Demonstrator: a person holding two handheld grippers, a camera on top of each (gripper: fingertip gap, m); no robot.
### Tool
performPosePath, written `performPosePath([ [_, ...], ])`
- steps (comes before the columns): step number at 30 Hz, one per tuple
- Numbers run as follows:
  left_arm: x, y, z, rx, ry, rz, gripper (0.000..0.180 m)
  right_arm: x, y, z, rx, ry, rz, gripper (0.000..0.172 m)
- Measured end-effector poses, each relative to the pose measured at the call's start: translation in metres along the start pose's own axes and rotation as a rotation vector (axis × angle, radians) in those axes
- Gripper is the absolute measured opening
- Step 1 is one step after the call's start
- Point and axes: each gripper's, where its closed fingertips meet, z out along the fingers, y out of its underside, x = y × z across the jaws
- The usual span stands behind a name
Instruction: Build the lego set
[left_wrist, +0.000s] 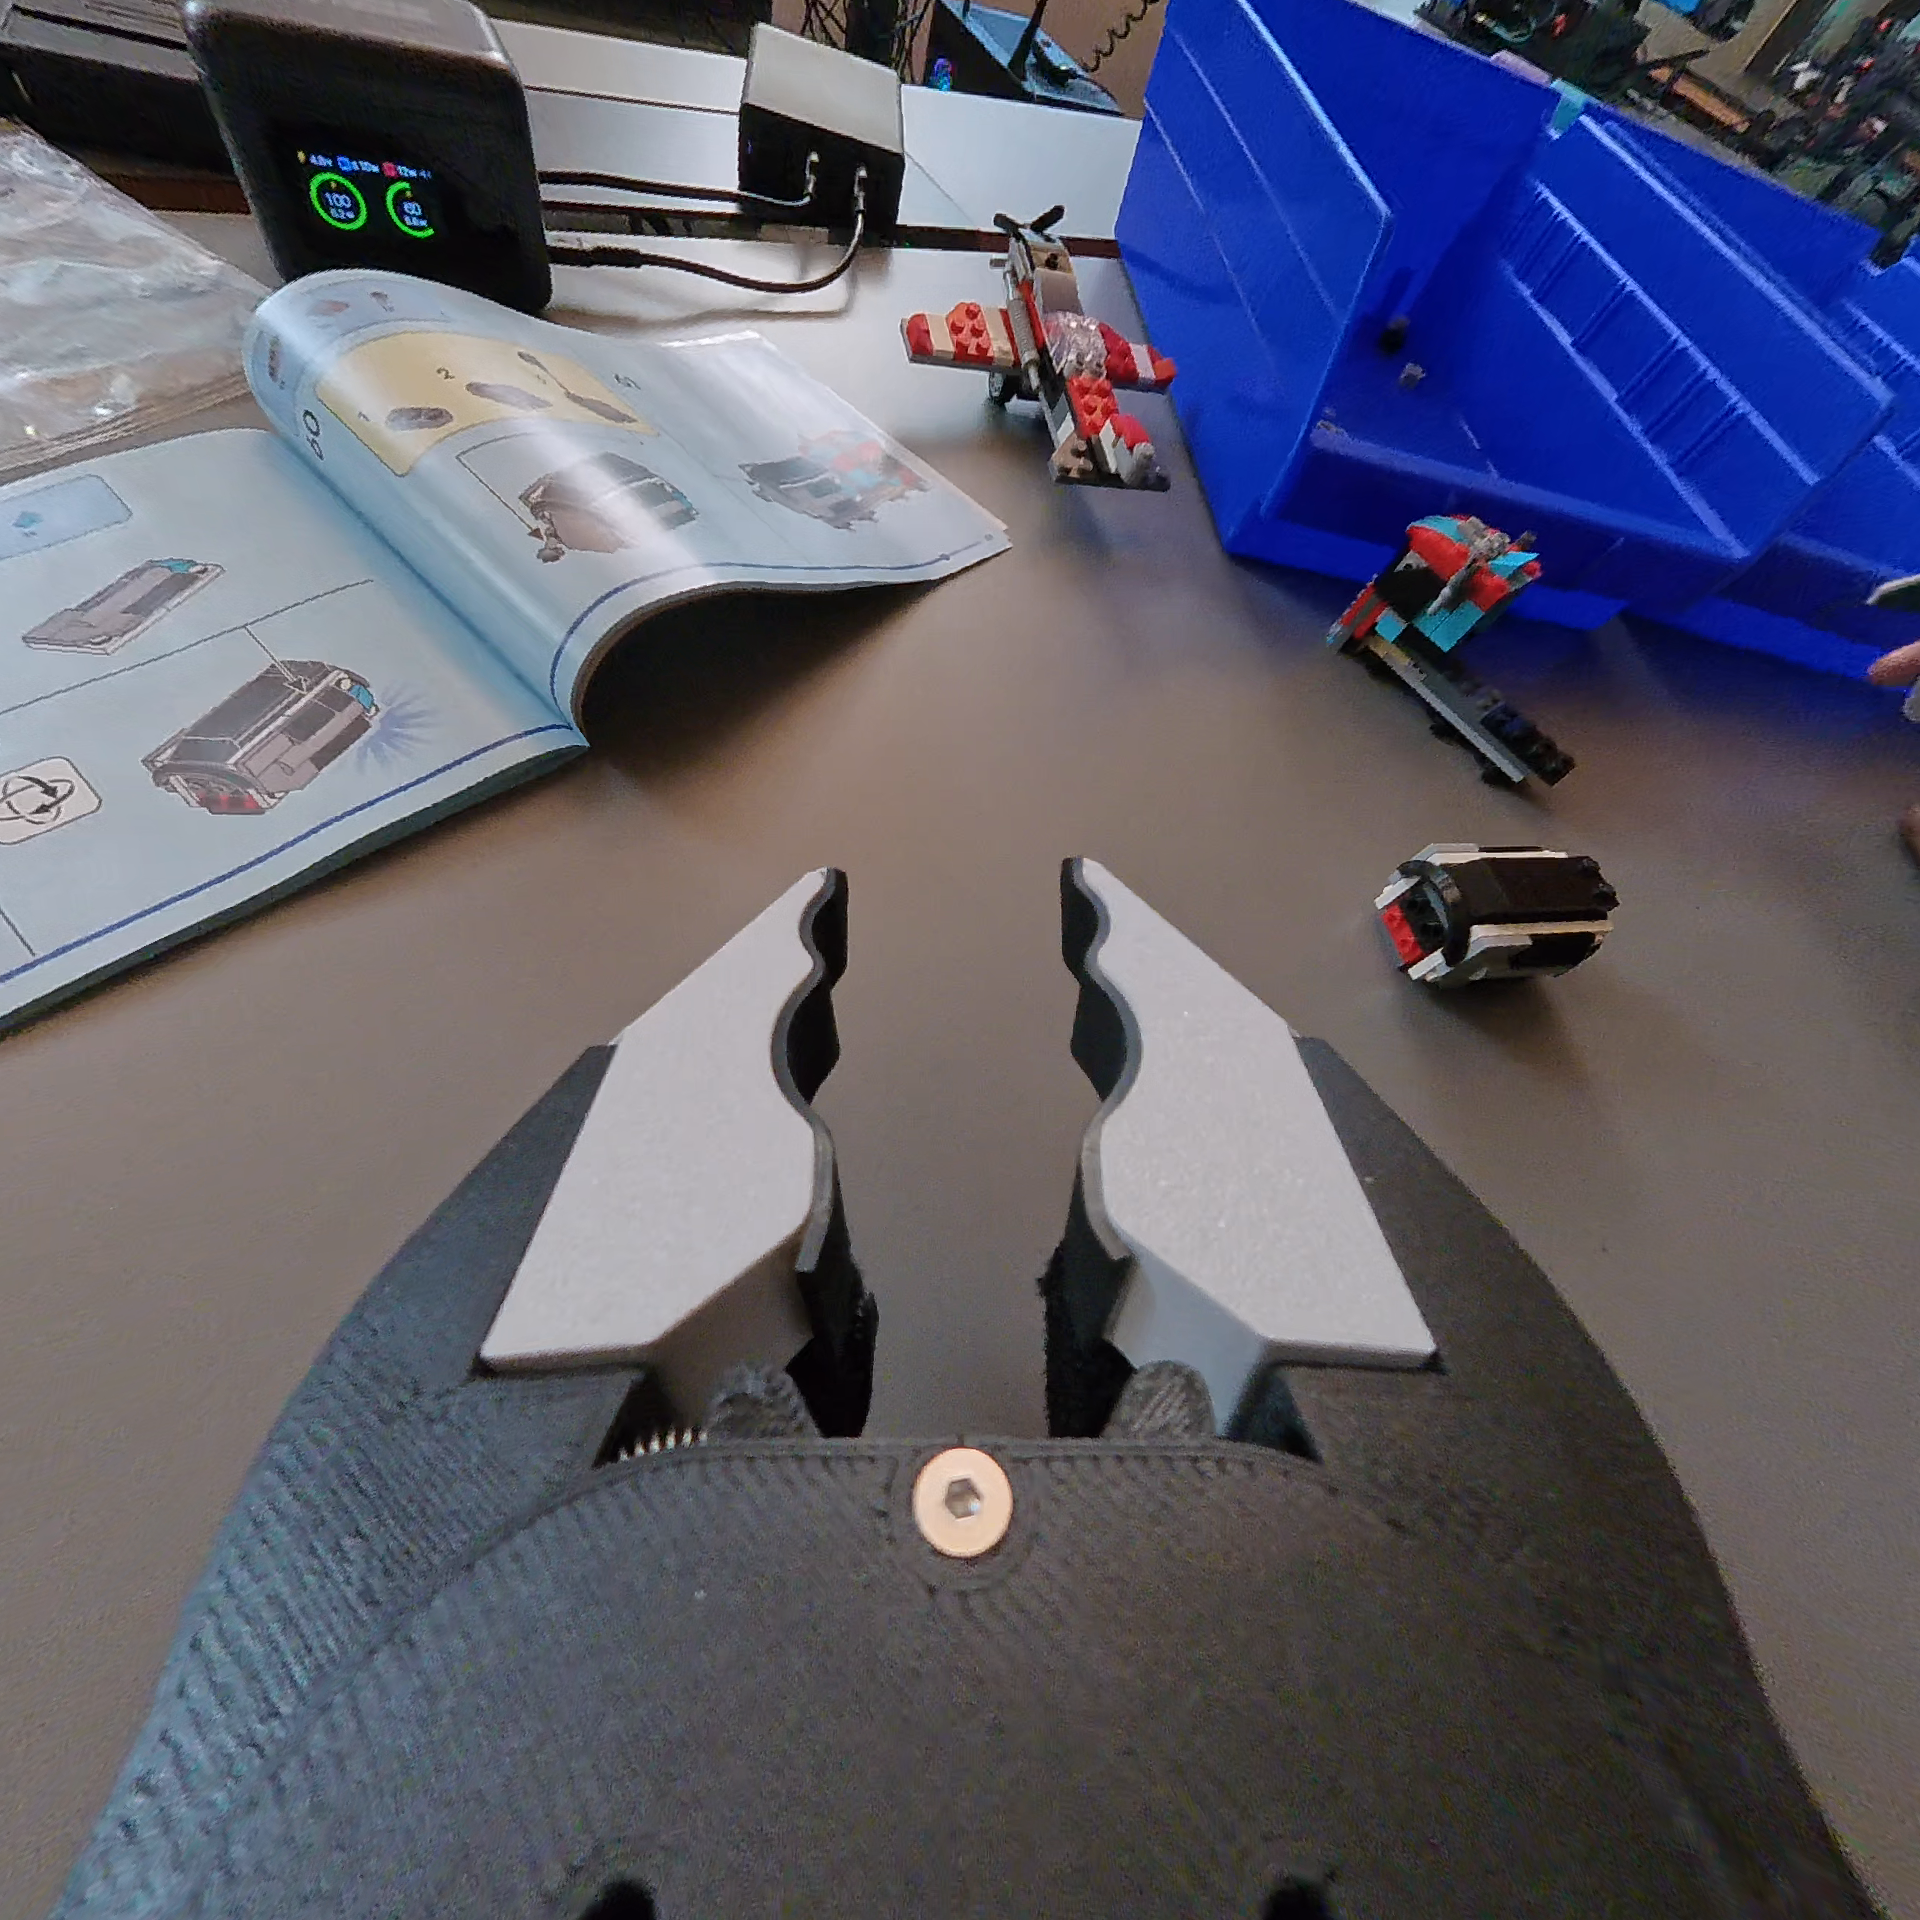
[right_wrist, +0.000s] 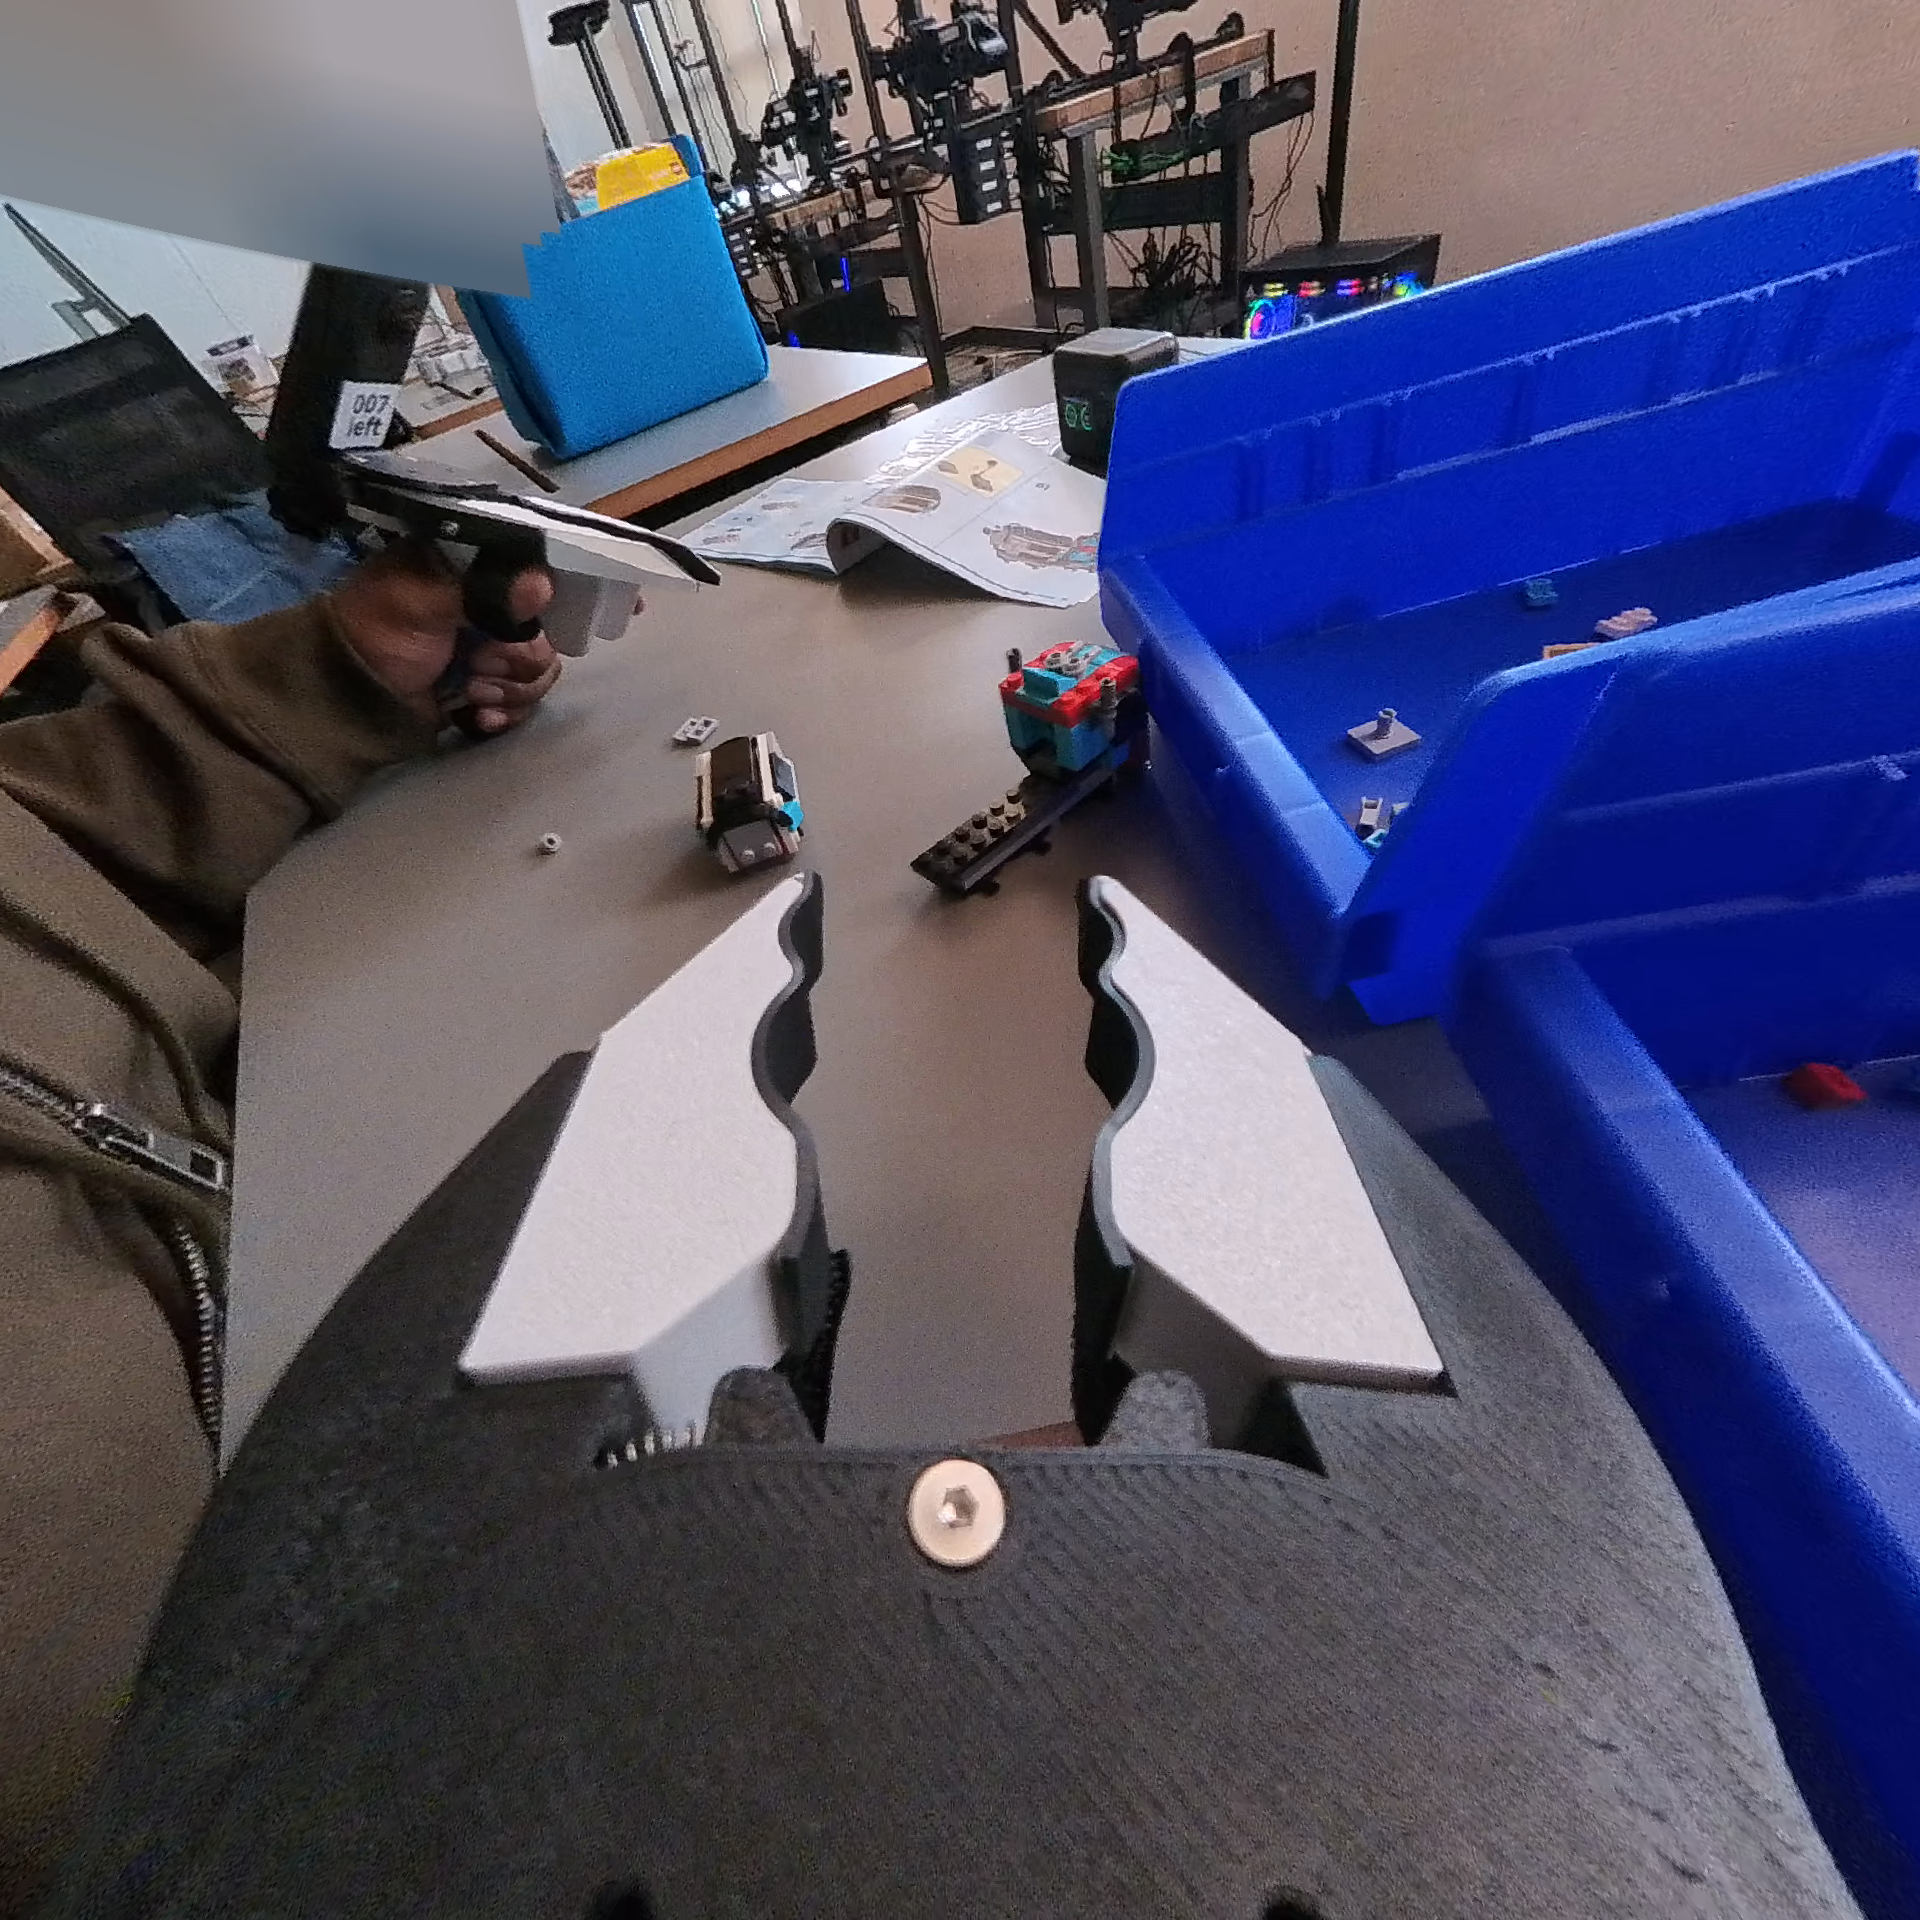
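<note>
The left gripper (left_wrist: 954, 873) fills the foreground of its own view, its grey fingers (left_wrist: 727, 1091) set moderately apart over bare grey counter (left_wrist: 935, 727) with nothing between them; the right gripper (right_wrist: 948, 883) looks much the same in its view, fingers a little wider, also empty and clear of the surface things.

Nearest the left gripper, at about two o'clock from its tips, lies a small black and grey brick block (left_wrist: 1496, 914) with a red end, on its side and apart from the fingers; the same block shows in the right wrist view at eleven o'clock, just beyond the right gripper's left fingertip. At twelve to one o'clock of the right gripper, near but not touching, lies a long dark studded plate carrying a teal and red brick assembly (right_wrist: 1070, 717), its far end close against the blue bin (right_wrist: 1247, 831); a red and tan brick plane (left_wrist: 1049, 364) stands farther off, and an open instruction booklet (left_wrist: 468, 499) lies at ten o'clock of the left gripper.

By my judgement these brick builds are light, rigid and smooth, and would likely come apart at their joints if pinched across loose parts; the flat opposite sides of the compact block look like the soundest hold, and the long plate's edges the weaker one.
</note>
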Motion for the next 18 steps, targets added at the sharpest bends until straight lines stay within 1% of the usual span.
performPosePath([
  [5,-0.002,-0.001,-0.001,0.009,-0.043,0.025,0.042,0.0,-0.002,-0.003,0.018,0.004,0.003,0.048],
  [9,-0.001,-0.001,-0.001,0.01,-0.06,0.048,0.042,0.001,0.001,-0.001,0.001,0.021,-0.001,0.047],
  [14,0.001,-0.005,-0.005,0.046,-0.038,0.036,0.042,0.006,0.006,0.003,-0.042,0.075,-0.021,0.044],
  [18,0.0,-0.01,-0.011,0.097,-0.007,-0.008,0.042,0.01,0.013,0.006,-0.119,0.142,-0.066,0.041],
])
